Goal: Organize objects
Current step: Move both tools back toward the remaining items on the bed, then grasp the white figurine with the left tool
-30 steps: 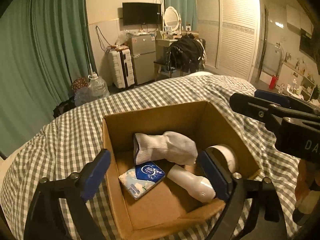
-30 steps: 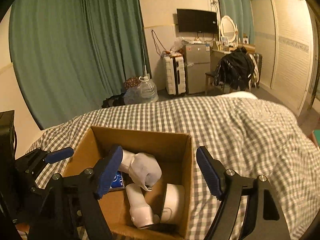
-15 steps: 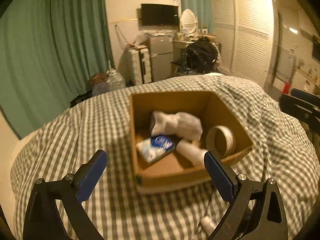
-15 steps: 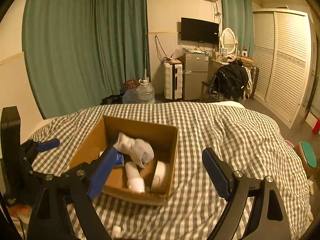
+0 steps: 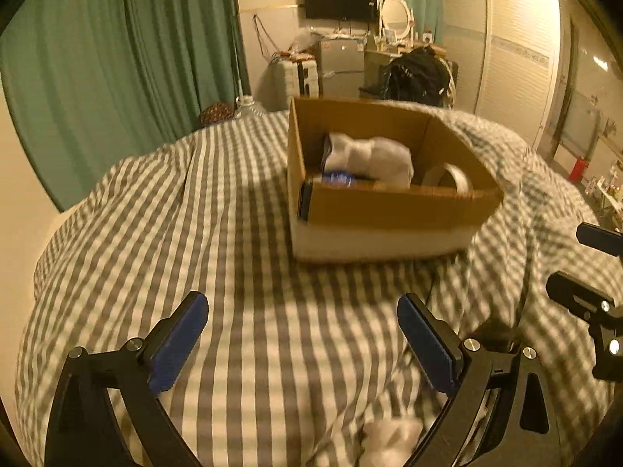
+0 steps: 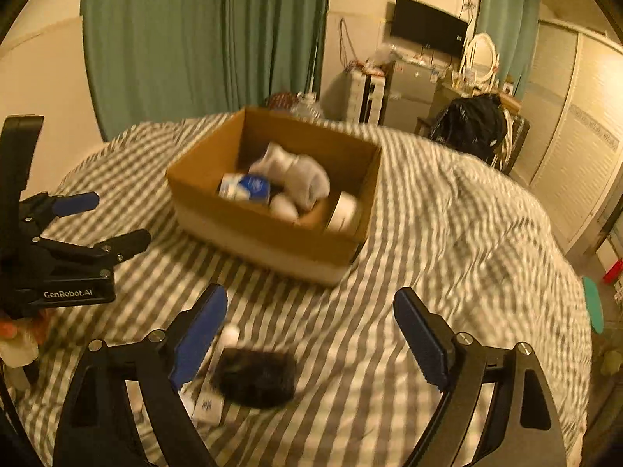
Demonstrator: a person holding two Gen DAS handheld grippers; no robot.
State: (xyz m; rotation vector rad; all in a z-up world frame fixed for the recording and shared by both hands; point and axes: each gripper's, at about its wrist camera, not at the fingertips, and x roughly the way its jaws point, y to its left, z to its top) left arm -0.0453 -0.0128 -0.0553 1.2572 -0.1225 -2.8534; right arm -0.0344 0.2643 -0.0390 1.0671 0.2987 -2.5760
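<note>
Black left tool (image 6: 83,220), "GenRobot.AI" lettering

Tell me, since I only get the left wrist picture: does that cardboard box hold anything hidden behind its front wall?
Observer: Yes. The right wrist view looks down into the cardboard box, and a white bottle lies beside the blue tissue pack.
Operator: Is the right tool carrying something?
Observer: No. The right tool is open and empty. A black fuzzy item lies on the bedspread near its left finger.
</note>
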